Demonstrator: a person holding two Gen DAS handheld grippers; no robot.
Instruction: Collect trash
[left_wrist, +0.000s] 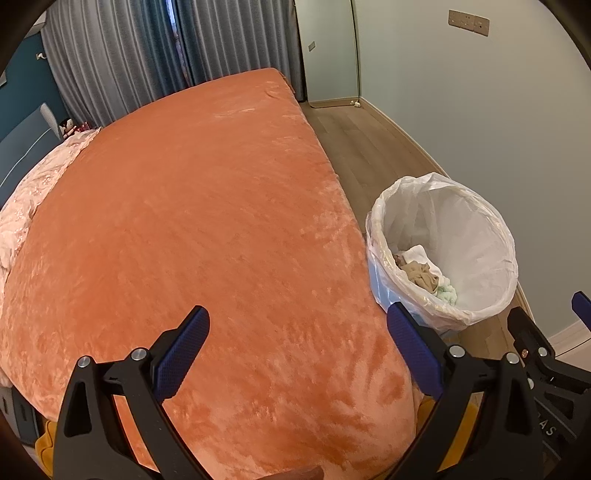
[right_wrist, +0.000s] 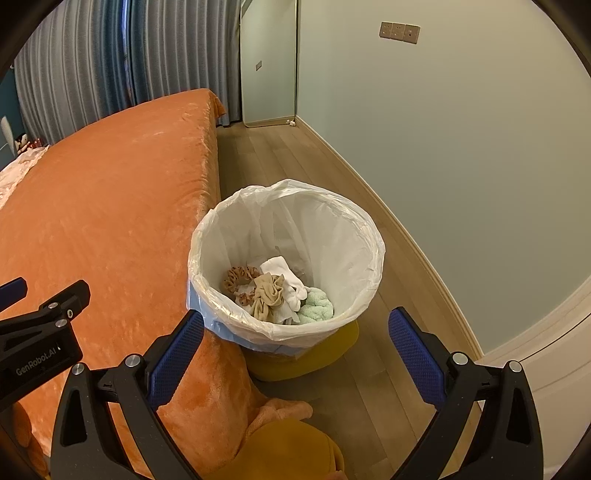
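Since both jaws are empty, the risks lie in the next pick or in handling the bag:

Left hand-held gripper (left_wrist: 297, 345): jaws spread wide, holding nothing, hovering over the near corner of the bed (left_wrist: 207, 206).

Right hand-held gripper (right_wrist: 295, 341): jaws likewise apart and empty, pointing down at the bin (right_wrist: 286, 325).

Bin position: just ahead of and below the right hand-held gripper, touching or almost touching the bed's side; for the left hand-held gripper it sits ahead and to the right, past the bed edge.

Trash (right_wrist: 275, 291): a heap of soft pieces at the bottom of the bin: white, tan, a brown ring-shaped piece, and pale green.

Bag (right_wrist: 221, 229): thin white liner folded over the rim, loose and crinkled.

Bed surface: no loose trash visible on the orange cover from either view; the task looks nearly done, unless the bag itself must be gathered.

Risk, bag: a pinch on the thin liner could tear it or pull it off the rim.

Risk, bin: a push from the right hand-held gripper could tip the light bin against the bed.

Risk, collision: the two hand-held grippers sit near each other and could knock together.
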